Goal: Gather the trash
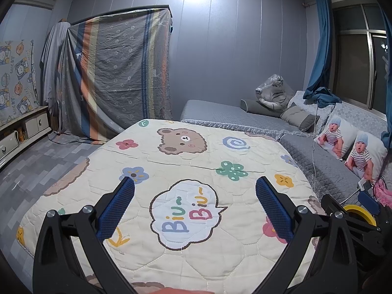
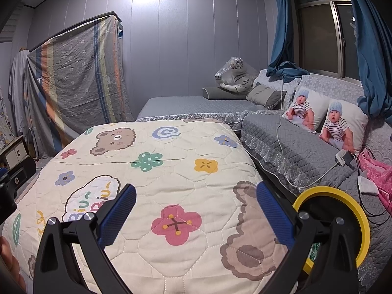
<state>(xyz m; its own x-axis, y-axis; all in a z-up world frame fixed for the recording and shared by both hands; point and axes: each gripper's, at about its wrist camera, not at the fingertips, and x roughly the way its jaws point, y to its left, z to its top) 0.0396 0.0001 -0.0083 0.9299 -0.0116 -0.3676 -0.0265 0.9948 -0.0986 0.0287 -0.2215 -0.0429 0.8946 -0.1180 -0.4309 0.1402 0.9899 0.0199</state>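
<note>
Jaws of left gripper and right gripper both spread wide, empty, above cartoon quilt. Likely trash: white crumpled paper at 3 o'clock on grey sofa; probably light, soft, pinch raised fold. Yellow-rimmed bin at 4 o'clock.

A home bedroom: quilted bed, pillows, curtained window.

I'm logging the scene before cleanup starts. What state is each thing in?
left tongs: open, empty, above the quilt.
right tongs: open, empty.
quilt: spread flat.
yellow-rimmed bin: open, something green inside.
curtain: drawn aside.
plush tiger: wrapped in plastic.
charger: cable attached.
</note>
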